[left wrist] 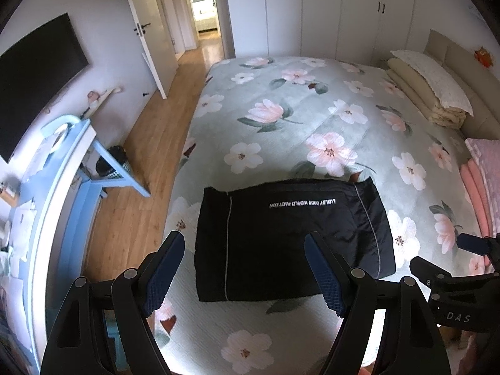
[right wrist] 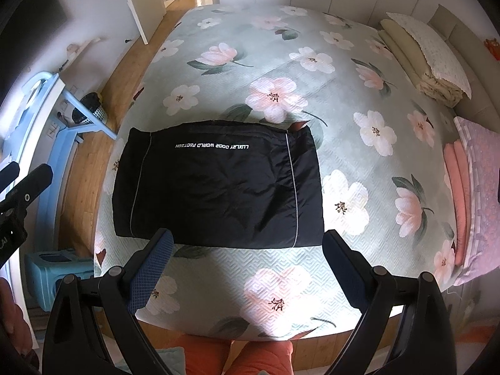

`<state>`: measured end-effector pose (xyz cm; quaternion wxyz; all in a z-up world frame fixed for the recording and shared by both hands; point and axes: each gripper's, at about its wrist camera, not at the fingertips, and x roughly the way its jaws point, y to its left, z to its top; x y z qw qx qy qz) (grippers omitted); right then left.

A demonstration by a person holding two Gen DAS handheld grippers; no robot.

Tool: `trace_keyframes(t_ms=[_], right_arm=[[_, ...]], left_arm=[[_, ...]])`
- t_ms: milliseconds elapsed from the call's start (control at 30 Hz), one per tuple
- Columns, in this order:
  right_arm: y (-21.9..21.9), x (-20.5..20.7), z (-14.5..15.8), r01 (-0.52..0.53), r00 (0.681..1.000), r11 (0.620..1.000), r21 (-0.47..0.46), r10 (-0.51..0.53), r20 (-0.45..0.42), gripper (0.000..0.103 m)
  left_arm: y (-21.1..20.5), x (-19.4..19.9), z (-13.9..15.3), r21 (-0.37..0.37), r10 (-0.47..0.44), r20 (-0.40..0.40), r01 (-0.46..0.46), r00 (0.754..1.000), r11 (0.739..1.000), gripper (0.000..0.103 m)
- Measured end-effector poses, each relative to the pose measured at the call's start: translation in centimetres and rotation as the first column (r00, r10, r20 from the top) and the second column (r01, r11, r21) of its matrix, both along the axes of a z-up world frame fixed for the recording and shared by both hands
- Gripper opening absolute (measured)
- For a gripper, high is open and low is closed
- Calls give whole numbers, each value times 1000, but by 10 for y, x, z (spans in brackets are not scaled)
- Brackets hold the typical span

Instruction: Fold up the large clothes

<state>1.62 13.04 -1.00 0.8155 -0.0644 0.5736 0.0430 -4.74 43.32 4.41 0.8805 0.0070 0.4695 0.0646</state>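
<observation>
A black jacket (left wrist: 290, 240) lies folded into a flat rectangle near the front edge of the bed (left wrist: 312, 118), with white lettering and thin grey piping on top. It also shows in the right wrist view (right wrist: 218, 184). My left gripper (left wrist: 245, 243) is open and empty, held above the jacket's near edge. My right gripper (right wrist: 247, 240) is open and empty, held above the bed just in front of the jacket. The right gripper also shows at the right edge of the left wrist view (left wrist: 443, 253).
The floral bedspread (right wrist: 343, 100) covers the bed. Folded beige bedding (left wrist: 428, 90) and pink pillows (left wrist: 481, 181) lie along the headboard at right. A blue desk (left wrist: 72, 162) and a bin (left wrist: 112, 162) stand left of the bed on the wood floor (left wrist: 150, 143).
</observation>
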Motion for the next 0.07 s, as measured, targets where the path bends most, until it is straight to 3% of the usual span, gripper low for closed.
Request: trace_keyframes(t_ms=[67], right_arm=[[0, 0, -1, 0, 1000, 1000, -3, 0, 0, 97]], left_arm=[[3, 1, 0, 16, 7, 8, -7, 1000, 1000, 80]])
